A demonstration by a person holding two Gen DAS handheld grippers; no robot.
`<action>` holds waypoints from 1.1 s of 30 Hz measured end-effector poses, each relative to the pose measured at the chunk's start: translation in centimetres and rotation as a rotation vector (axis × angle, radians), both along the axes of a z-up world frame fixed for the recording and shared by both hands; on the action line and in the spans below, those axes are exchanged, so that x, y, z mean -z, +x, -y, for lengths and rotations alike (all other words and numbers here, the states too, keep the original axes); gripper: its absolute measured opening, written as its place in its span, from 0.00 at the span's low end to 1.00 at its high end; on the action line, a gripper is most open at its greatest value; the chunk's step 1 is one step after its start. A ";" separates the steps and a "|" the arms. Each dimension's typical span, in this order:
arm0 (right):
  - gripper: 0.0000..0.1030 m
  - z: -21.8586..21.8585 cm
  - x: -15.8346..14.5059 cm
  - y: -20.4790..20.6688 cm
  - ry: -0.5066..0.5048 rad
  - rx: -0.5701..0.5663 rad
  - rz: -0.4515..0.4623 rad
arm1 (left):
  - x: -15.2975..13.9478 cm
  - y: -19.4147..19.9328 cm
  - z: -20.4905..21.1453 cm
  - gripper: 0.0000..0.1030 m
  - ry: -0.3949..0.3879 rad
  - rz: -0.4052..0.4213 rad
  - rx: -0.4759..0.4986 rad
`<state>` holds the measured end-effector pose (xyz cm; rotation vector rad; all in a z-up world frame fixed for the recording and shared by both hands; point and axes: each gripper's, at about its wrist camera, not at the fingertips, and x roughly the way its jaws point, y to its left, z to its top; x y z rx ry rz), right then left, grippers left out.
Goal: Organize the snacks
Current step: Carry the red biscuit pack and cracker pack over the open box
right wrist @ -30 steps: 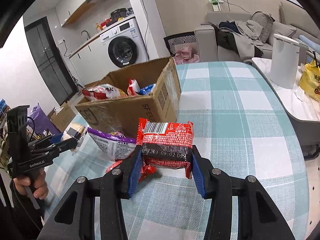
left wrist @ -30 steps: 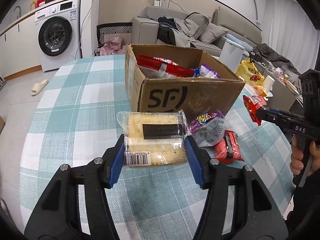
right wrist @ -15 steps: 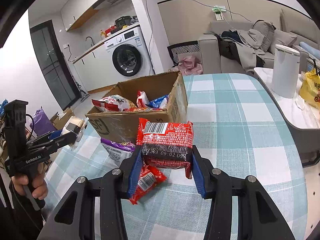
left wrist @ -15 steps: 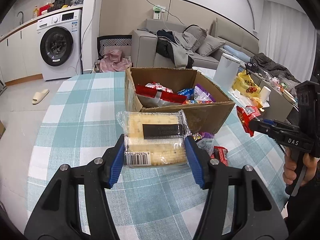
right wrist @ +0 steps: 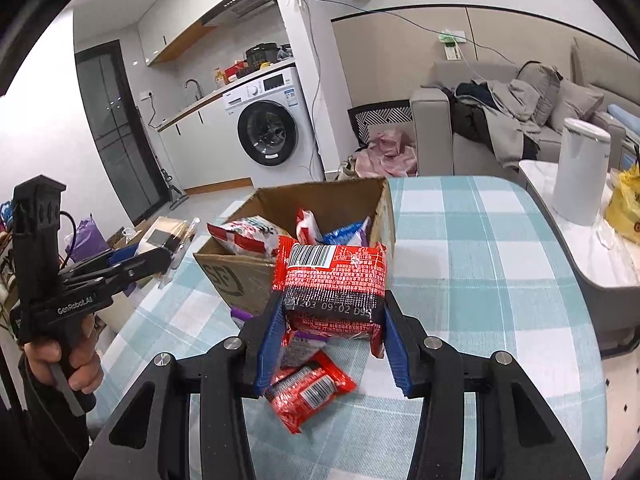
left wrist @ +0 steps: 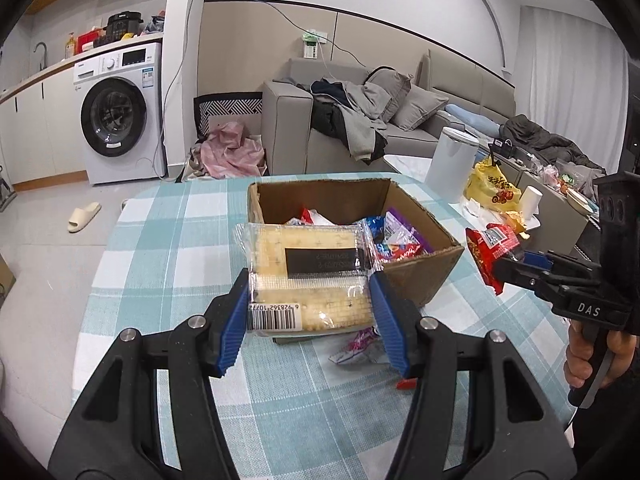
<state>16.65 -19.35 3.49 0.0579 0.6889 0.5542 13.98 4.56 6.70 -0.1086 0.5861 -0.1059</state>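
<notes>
I see the box point(right wrist: 320, 216) on the bench point(right wrist: 480, 264); two packets point(right wrist: 308, 390) lie before it; the sofa point(left wrist: 360, 128) stands behind.

A clear cracker pack point(left wrist: 310, 280) and a red snack packet point(right wrist: 334, 290) are held above the table. An open cardboard box point(left wrist: 420, 276) holds more snacks.

Both my views are evenly lit by soft indoor light, bright on the white walls. Fisheye bending curves the walls and table edge, and black vignette fills every corner. Glare glints on the clear cracker pack point(left wrist: 308, 276) wrapper at centre. Shadows under my tongs are faint. Focus is sharp throughout, no motion blur.
</notes>
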 end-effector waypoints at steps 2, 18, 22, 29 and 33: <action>0.45 -0.2 -0.3 0.1 -0.001 -0.002 0.005 | -0.5 0.3 -0.1 0.53 -0.001 0.003 -0.003; 0.45 -2.2 -2.6 2.4 0.011 -0.011 0.026 | -2.2 3.4 0.6 0.53 0.012 0.030 -0.013; 0.45 -2.8 -2.9 3.0 0.011 -0.017 0.023 | -2.1 4.5 0.7 0.53 0.006 0.021 -0.008; 0.45 -3.7 -3.4 4.5 0.017 -0.019 0.022 | -2.0 6.7 1.1 0.53 0.012 0.011 -0.003; 0.45 -4.2 -3.4 5.5 0.026 -0.026 0.003 | -1.8 7.8 1.2 0.53 0.003 -0.006 0.008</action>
